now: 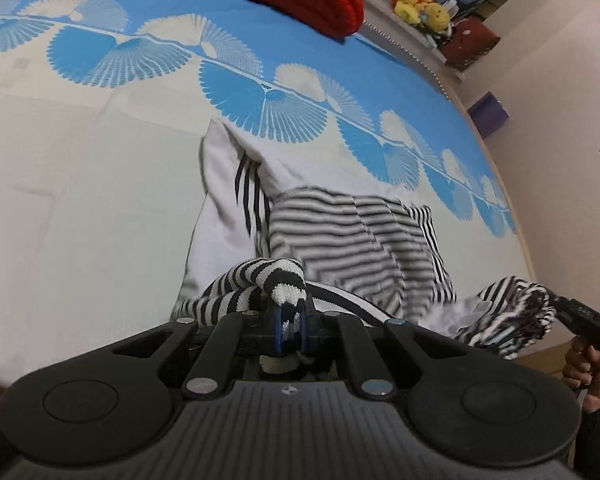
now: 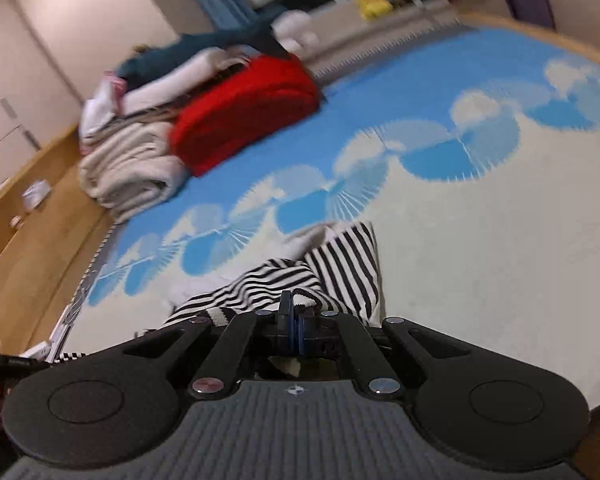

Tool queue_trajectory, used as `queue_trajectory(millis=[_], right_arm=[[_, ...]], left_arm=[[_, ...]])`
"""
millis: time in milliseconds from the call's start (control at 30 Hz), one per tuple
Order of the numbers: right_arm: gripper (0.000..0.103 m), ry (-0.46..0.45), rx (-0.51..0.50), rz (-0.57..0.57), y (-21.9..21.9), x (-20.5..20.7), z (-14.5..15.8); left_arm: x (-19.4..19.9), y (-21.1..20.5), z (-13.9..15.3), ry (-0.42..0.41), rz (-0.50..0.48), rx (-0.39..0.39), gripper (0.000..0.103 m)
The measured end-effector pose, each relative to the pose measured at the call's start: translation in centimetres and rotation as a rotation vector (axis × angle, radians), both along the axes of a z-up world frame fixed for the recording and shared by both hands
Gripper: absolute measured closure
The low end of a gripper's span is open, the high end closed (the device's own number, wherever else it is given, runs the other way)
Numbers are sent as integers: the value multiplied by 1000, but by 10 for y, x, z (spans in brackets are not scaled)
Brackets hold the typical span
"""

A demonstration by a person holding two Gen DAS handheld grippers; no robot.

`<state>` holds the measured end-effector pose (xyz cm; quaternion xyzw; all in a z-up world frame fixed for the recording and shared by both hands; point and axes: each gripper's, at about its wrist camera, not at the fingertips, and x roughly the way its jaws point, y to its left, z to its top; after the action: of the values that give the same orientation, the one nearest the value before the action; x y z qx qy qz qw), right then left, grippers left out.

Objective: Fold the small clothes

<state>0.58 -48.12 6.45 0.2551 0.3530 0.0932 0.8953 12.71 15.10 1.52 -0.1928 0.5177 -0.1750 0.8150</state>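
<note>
Lifting black-and-white striped knit garment (image 1: 352, 236) above blue-and-cream fan-patterned bedspread (image 1: 80, 208) | left gripper (image 1: 290, 326) clenched on one bunched edge, right gripper (image 2: 294, 326) clenched on another | no fold made yet; whole folding left.

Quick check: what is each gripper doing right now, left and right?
Left gripper: closed on the black-and-white striped knit garment.
Right gripper: closed on the same garment's edge.
</note>
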Motion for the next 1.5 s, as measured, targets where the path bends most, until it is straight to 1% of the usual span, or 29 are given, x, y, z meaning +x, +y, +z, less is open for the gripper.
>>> queue_trajectory(millis=[67,133,200,267,300,333,367,400,433,467,533,567,633,733,767,800,833,933,1000,1067,1100,1133,1167,1200,1233,1300,1333,1400,1500], right_arm=[[102,48,-10,-38,1,32,-10],[102,98,-16,-69,0,70,-26],[102,159,-26,-108,2,100,-46],[100,222,-23,-134,3,126,-72],[95,266,-45,-138,6,136,-83],[93,301,-73,-151,8,142,-88],[92,314,-95,-174,9,147,-91],[90,312,-98,-195,7,150,-91],[81,296,-82,-217,5,151,-90],[71,271,-66,-239,2,150,-87],[60,210,-61,-274,-2,143,-80],[60,185,-65,-276,-3,138,-78],[59,160,-47,-256,-4,133,-78],[58,117,17,-153,1,126,-74],[53,106,14,-101,7,124,-72],[47,110,-2,-46,16,122,-71],[45,129,-29,1,25,123,-73],[44,198,-168,123,53,123,-81],[44,236,-234,164,66,122,-86],[44,275,-276,174,72,126,-92],[44,292,-294,172,73,127,-95],[44,305,-309,168,73,128,-98],[44,315,-317,163,75,128,-99],[45,320,-321,157,74,130,-99],[46,316,-324,150,75,132,-100],[67,289,-315,138,75,134,-97],[87,273,-294,134,73,136,-95],[94,235,-247,112,70,141,-90],[95,138,-205,61,68,152,-74]], left_arm=[[39,0,-14,22,25,11,94],[72,2,-35,35,35,32,94],[99,7,-64,111,101,14,93],[116,10,-84,211,164,29,87],[121,9,-84,209,168,29,86],[123,9,-80,188,153,17,78],[123,9,-76,169,137,2,68],[121,12,-73,158,130,-16,63],[118,16,-71,149,134,-39,55],[113,21,-68,141,147,-60,52],[104,33,-64,126,184,-101,52],[99,39,-62,120,201,-117,52],[92,41,-55,107,190,-131,52],[84,27,-46,66,86,-128,52],[82,20,-44,58,45,-123,48],[81,11,-43,52,5,-114,45],[80,1,-43,46,-33,-101,43],[76,-28,-47,38,-127,-36,35],[76,-47,-52,44,-168,28,34],[77,-62,-60,62,-197,89,34],[78,-67,-62,59,-206,118,36],[79,-72,-64,44,-204,163,50],[81,-74,-65,35,-200,185,62],[83,-73,-64,26,-190,194,67],[86,-71,-64,11,-178,204,81],[92,-67,-60,-18,-154,204,81],[94,-64,-58,-33,-137,197,82],[100,-61,-52,-64,-105,182,82],[109,-56,-40,-141,-33,150,83]])
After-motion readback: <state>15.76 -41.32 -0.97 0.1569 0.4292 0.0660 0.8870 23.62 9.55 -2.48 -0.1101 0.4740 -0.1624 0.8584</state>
